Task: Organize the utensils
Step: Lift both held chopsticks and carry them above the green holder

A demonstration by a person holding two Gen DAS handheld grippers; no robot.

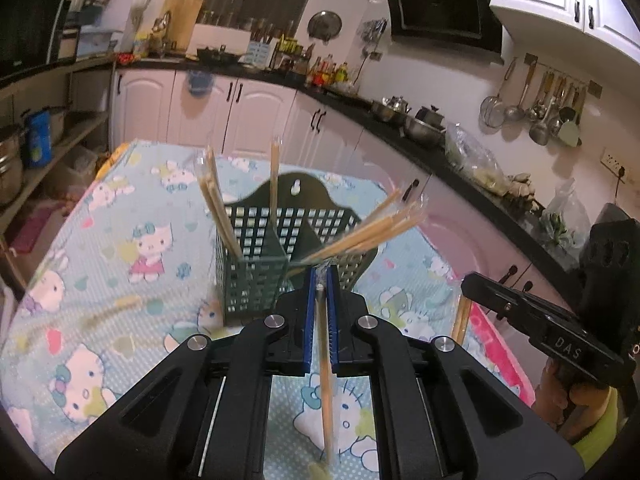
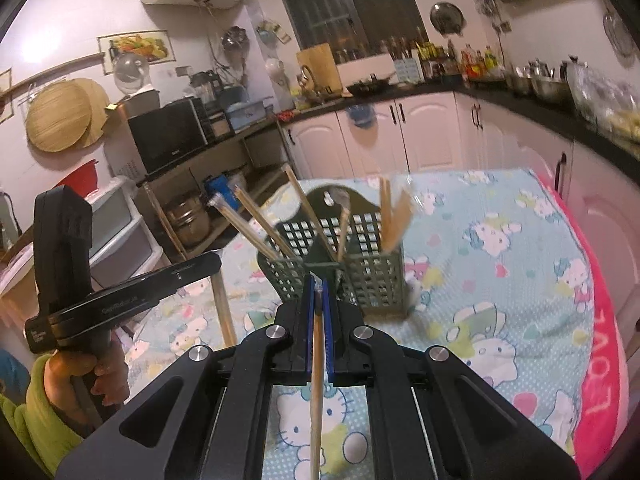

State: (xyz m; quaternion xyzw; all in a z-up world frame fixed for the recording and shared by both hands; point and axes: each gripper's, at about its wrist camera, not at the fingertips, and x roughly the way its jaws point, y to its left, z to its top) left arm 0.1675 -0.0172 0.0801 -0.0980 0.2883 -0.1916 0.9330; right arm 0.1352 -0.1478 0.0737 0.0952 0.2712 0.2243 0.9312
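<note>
The work surface is a table covered with a cartoon-cat cloth point(image 1: 120, 248), set in a home kitchen with white cabinets and a dark counter behind it.

Left gripper point(image 1: 320, 280): the blue jaws are closed onto a wrapped pair of chopsticks point(image 1: 326, 380). The pair runs between the pads and hangs down below the gripper, clear of the cloth.

Right gripper point(image 2: 319, 286): the jaws are likewise closed, pinching a second chopstick pair point(image 2: 316, 400) that hangs down in the same manner. In the left wrist view this gripper appears at the right edge, its chopsticks dangling beneath it.

Just beyond both grippers stands the green utensil holder point(image 1: 256, 280), a perforated basket with a centre divider, upright on the cloth. It already contains several wrapped pairs:
- one group point(image 1: 218, 208) leans in one compartment;
- a single upright pair stands near the divider;
- a splayed bundle point(image 1: 372, 228) leans outward from the other compartment.

Progress assessment: most of the task appears complete, since the holder is well stocked. The two held pairs remain to be inserted. One faint, blurred stick shape point(image 1: 116, 308) lies on the cloth at the left in the left wrist view; whether it is a loose pair cannot be determined.
</note>
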